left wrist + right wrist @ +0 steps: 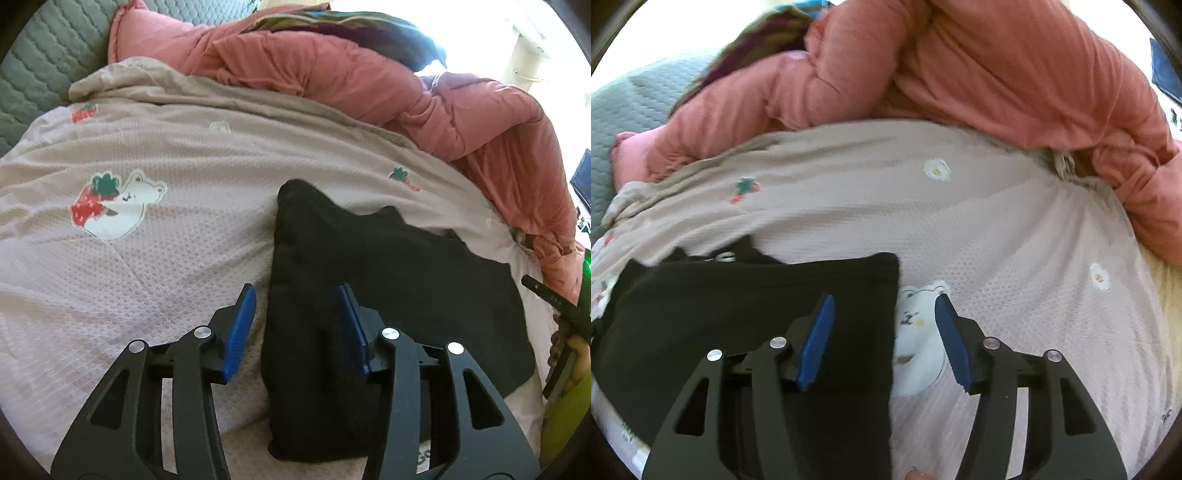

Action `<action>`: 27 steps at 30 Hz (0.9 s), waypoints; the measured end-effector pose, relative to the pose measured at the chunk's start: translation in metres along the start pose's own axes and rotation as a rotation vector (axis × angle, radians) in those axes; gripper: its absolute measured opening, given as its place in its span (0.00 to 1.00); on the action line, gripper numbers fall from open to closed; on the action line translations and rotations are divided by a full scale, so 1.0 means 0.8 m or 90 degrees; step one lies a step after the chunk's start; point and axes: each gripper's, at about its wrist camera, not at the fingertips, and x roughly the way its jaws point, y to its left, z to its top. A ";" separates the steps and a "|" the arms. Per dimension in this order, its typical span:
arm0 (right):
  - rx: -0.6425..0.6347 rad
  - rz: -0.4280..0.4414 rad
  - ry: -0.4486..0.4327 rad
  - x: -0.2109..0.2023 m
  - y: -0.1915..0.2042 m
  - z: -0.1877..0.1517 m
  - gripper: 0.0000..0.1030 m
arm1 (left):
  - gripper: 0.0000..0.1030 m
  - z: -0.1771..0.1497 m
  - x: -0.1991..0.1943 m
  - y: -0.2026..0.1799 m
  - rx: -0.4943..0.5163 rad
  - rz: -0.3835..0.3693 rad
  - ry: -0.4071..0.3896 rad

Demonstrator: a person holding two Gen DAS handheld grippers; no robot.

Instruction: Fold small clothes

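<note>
Left wrist view: a black garment (369, 280) lies spread on a pale bedspread (166, 258) printed with bears and strawberries, on a bed where a bunched coral quilt (369, 81) runs along the far side. The left hand-held gripper (297, 325) hovers low with its blue pads (240, 328) spread wide, holding nothing. The garment's left edge falls between the two fingers: the left pad stands over bare bedspread, the right one over black cloth. That edge runs almost straight away from the gripper, from near the camera to a raised corner farther up the bed, and the bulk of the cloth stretches off to the right. At the far right margin a sliver of the other tool shows, too little to read.

Right wrist view: the right hand-held gripper (884, 339) is likewise spread wide and empty. Here the picture is mirrored. The garment fills the lower left, and its right edge passes between the fingers, the left pad over black fabric, the right pad over a printed bear (916, 332) on the bedspread. The cloth's far edge runs crosswise just ahead of the fingertips.

Judged from both views, the garment's long axis lies across, from one gripper to the other, and each gripper is poised at its own end, equally near. A pinch at each side edge looks like the coming move, with the fold either carried toward the middle or away up the bed.
</note>
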 end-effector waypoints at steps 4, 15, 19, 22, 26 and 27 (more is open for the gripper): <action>-0.034 0.013 -0.033 -0.036 0.023 -0.014 0.59 | 0.40 0.000 -0.013 -0.013 0.012 -0.004 -0.011; -0.097 0.090 -0.020 -0.082 0.080 -0.051 0.59 | 0.50 -0.018 -0.034 -0.036 0.040 -0.015 0.003; -0.109 0.100 -0.007 -0.087 0.091 -0.063 0.59 | 0.51 -0.027 -0.038 -0.042 0.051 -0.014 0.010; -0.109 0.107 0.009 -0.086 0.093 -0.070 0.59 | 0.51 -0.031 -0.039 -0.044 0.055 -0.011 0.021; -0.108 0.105 0.039 -0.085 0.090 -0.081 0.59 | 0.51 -0.040 -0.035 -0.045 0.062 -0.001 0.039; -0.108 0.103 0.049 -0.083 0.090 -0.084 0.59 | 0.51 -0.042 -0.033 -0.044 0.062 0.003 0.045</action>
